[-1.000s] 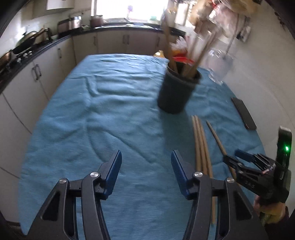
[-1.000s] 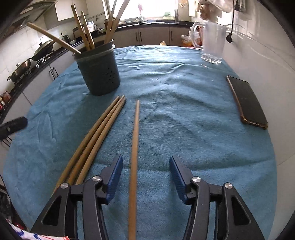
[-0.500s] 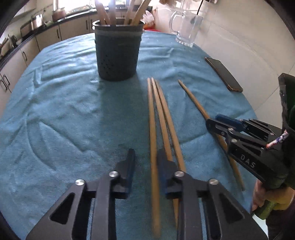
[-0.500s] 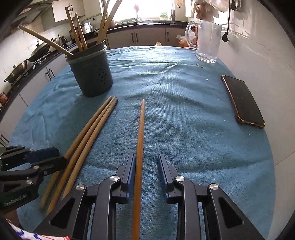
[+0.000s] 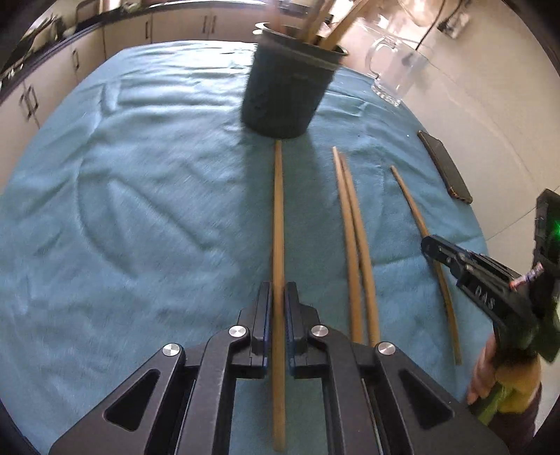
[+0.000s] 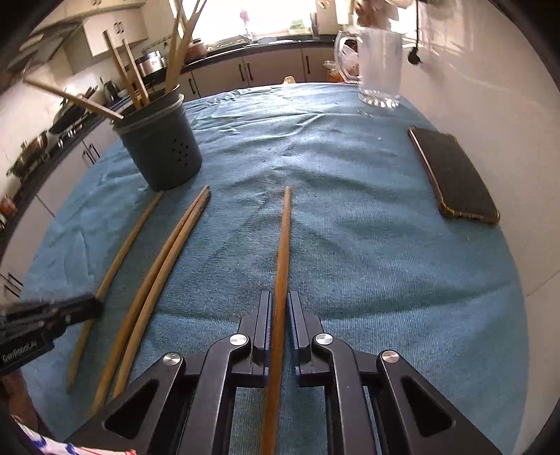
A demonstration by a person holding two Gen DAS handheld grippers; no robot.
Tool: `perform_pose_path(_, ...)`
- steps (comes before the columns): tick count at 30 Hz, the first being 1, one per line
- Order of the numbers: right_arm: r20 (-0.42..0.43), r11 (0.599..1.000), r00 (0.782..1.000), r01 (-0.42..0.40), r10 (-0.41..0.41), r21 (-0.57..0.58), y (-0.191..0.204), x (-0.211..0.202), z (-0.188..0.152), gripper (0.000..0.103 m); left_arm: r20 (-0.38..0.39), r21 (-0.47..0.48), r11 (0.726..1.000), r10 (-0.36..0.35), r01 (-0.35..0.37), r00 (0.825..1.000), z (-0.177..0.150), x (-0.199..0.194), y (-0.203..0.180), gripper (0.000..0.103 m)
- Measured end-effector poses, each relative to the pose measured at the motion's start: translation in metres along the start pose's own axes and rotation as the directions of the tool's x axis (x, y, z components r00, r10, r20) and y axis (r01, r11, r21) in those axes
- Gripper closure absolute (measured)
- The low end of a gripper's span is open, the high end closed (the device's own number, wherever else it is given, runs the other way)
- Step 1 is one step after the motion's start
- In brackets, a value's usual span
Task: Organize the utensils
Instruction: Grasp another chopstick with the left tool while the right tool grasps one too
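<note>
Now the left gripper [image 5: 278, 297] clamps one wooden stick [image 5: 278, 224] at lower centre, and the right gripper [image 6: 279, 308] pinches another stick [image 6: 283, 238]; two loose sticks [image 6: 164, 266] lie left, below the dark holder [image 6: 161, 150] at upper left.

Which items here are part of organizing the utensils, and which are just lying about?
Job: four long wooden chopsticks, one in the left gripper, one in the right gripper; dark perforated utensil holder.
Bystanders: clear glass mug; black phone.

holder [image 5: 287, 94] blurred, its sticks [image 5: 336, 24] cropped (top edge)
</note>
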State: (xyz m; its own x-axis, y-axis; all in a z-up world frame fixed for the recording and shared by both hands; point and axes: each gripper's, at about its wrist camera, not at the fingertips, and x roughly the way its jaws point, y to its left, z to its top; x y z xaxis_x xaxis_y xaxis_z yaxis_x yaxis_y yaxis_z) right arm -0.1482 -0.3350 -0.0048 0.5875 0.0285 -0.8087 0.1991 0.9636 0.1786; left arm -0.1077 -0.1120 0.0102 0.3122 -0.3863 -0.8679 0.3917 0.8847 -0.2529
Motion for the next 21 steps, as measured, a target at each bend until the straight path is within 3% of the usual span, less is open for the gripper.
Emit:
perform_pose_path(7, -0.012, 1.0, 1.0, 0.006, -0.006, 0.013, 0.003, -0.006, -0.007, 0.094, -0.02, -0.077, 0.996, -0.049, 0.047, 0.999, -0.02, -0.016, 0.021, 0.096)
perform_pose_path(15, -0.039, 1.0, 0.999, 0.014, -0.015, -0.007, 0.005, -0.007, -0.009, 0.089, 0.027, -0.003, 1.0, -0.012, 0.013, 1.0, -0.01, -0.035, 0.012, 0.096)
perform_pose_path(18, -0.045, 1.0, 0.999, 0.008, -0.008, -0.004, 0.006, -0.006, -0.007, 0.083, 0.02, 0.017, 1.0, -0.003, 0.003, 1.0, 0.001, -0.031, 0.011, 0.096)
perform_pose_path(21, -0.066, 1.0, 0.997, 0.026, -0.026, -0.015, 0.009, 0.001, 0.003, 0.083, -0.004, 0.041, 0.999, 0.016, -0.015, 1.0, 0.014, -0.018, 0.008, 0.096)
